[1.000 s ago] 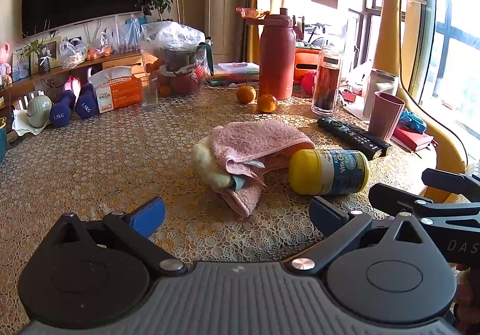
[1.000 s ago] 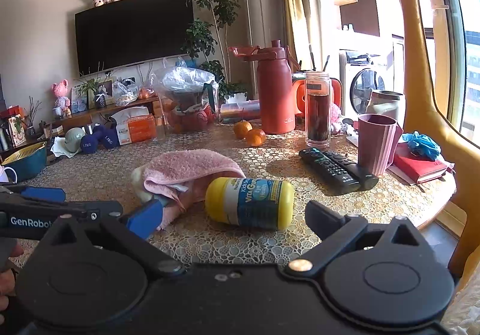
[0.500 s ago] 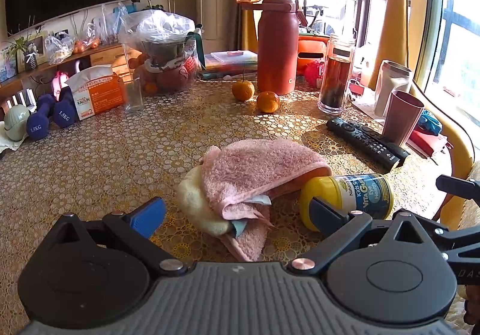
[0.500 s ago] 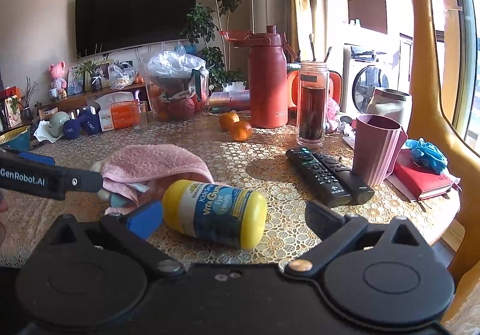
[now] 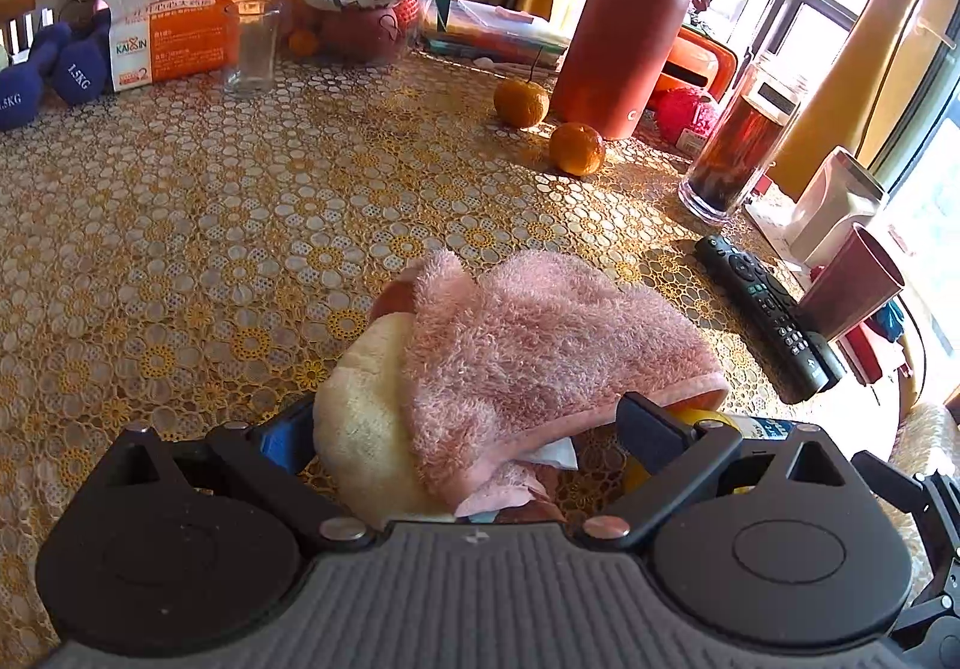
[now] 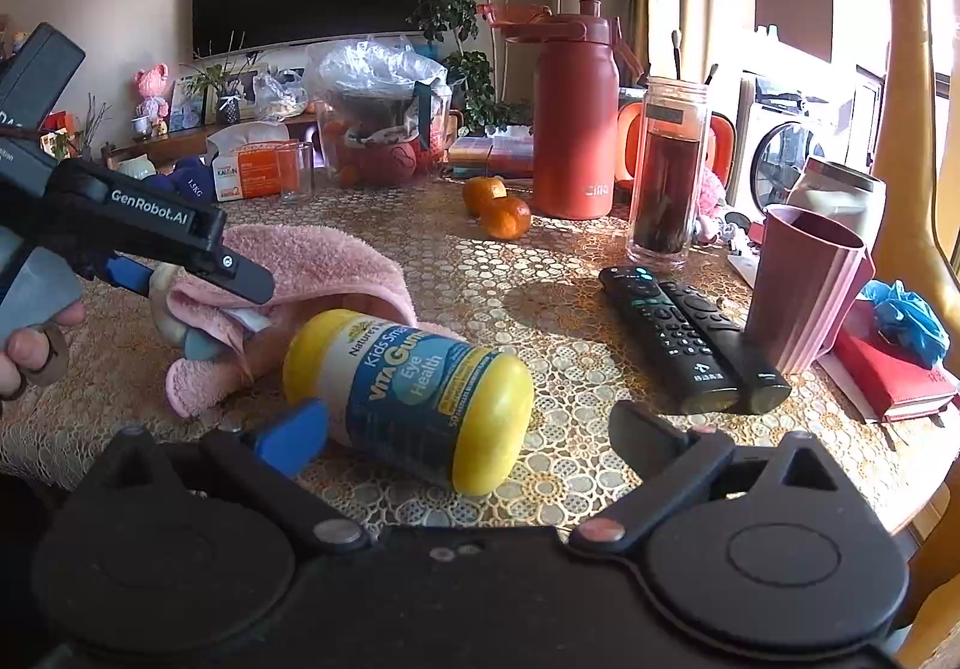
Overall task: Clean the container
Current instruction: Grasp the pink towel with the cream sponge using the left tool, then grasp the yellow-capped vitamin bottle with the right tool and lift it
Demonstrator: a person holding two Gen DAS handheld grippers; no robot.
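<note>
A yellow vitamin bottle (image 6: pixel 420 393) with a blue label lies on its side on the lace-covered table (image 6: pixel 570 273). My right gripper (image 6: pixel 471 429) is open just behind it, and the bottle's near end sits in the gap between the fingers. A pink towel (image 5: pixel 540 339) is bunched over a cream cloth (image 5: pixel 366 417) to the bottle's left. My left gripper (image 5: pixel 468 429) is open, with its fingers on either side of that bundle. In the right wrist view the left gripper (image 6: pixel 198 279) hangs over the towel (image 6: pixel 312 261), held by a hand (image 6: pixel 30 345).
Two black remotes (image 6: pixel 678 345) and a maroon cup (image 6: pixel 804 291) stand right of the bottle, near the table's right edge. Behind are a jar of dark liquid (image 6: pixel 666 177), a red flask (image 6: pixel 576 129), two oranges (image 6: pixel 504 216) and a drinking glass (image 5: pixel 252 45).
Both grippers have moved forward and down. The left one has come onto the towel bundle and the right one up to the bottle. Both stay open.
</note>
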